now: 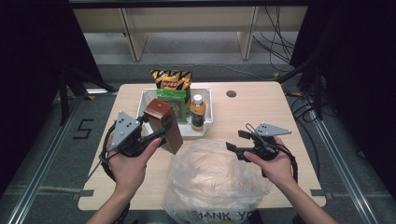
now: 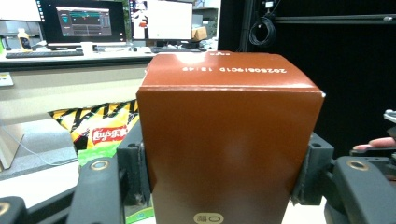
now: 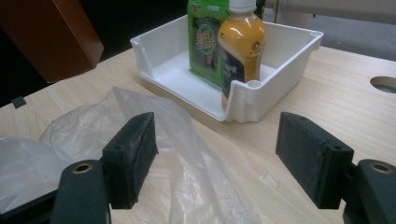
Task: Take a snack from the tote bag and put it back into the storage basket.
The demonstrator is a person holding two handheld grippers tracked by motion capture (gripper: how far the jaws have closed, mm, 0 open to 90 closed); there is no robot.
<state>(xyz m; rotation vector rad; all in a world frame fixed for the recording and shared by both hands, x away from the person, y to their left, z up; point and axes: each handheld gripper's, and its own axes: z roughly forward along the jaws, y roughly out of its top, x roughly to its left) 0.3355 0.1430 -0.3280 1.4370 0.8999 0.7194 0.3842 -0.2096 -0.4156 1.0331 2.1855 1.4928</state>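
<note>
The clear plastic bag (image 1: pixel 217 179) lies nearest, crumpled at the counter's near edge, with printed lettering on its lower fold. Just above its left side, the brown box (image 1: pixel 164 125) is held off the counter (image 1: pixel 261 109) by the left gripper (image 1: pixel 156 136), tilted so its top leans away from the person. In the left gripper view the box (image 2: pixel 229 140) sits squarely between the two black jaws, each pad pressed flat against one of its side walls, its upper half standing clear above them with a line of printed code on its top face. So the left jaws are clamped on the box.

The right gripper (image 1: pixel 236 140) hovers over the bag's right edge; its jaws stand wide apart with nothing between them, the bag's film (image 3: pixel 154 140) lying below them in the right gripper view.

Beyond the bag sits a white tray (image 1: pixel 208 119), the box hanging beside its near left corner. Inside it stand a green packet (image 1: pixel 172 103) and an orange drink bottle (image 1: pixel 198 112) with a white cap, side by side. A yellow and black crisp bag (image 1: pixel 171 79) leans at the tray's far side.

The counter is pale wood with a round hole (image 1: pixel 231 94) right of the tray. Beyond it are a grey floor, cables and wooden furniture legs; the left gripper view shows a desk with monitors (image 2: pixel 84 21).
</note>
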